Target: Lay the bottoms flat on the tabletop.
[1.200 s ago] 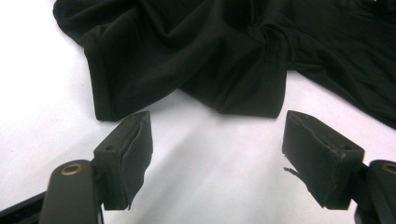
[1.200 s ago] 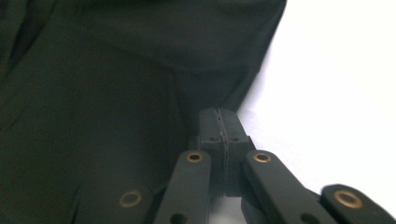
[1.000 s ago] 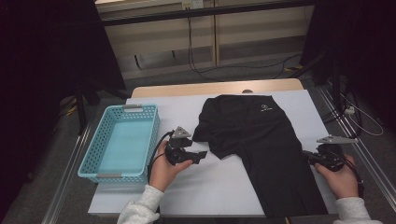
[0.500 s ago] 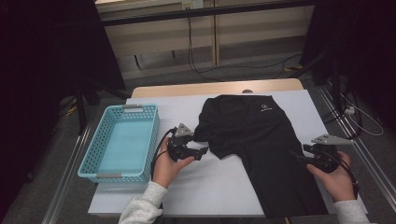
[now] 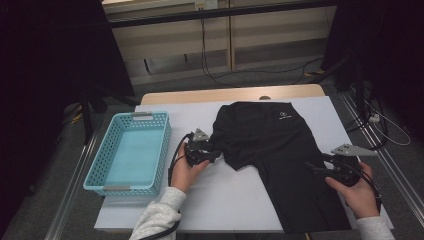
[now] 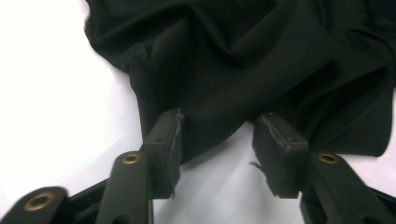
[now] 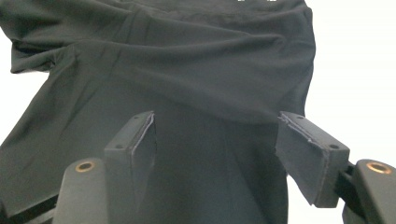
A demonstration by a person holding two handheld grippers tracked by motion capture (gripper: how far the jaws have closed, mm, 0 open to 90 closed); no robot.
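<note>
A blue basket (image 5: 129, 152) is seen at the left of the white tabletop (image 5: 225, 200), well apart from the right gripper. Just right of the basket, the left gripper (image 5: 216, 150) is held low at the left edge of a black shirt (image 5: 280, 160). Its fingers (image 6: 163, 140) have just been closing; a fold of the shirt's edge is bracketed between them, but whether the pads are pressing on it cannot be told. The shirt is spread flat across the middle and right of the tabletop, small white logo near its far end. At the right edge of the shirt, the right gripper (image 5: 316, 170) is held over the cloth. Its fingers (image 7: 135, 140) have just been opening and are seen apart, nothing clamped, cloth lying beneath them.
</note>
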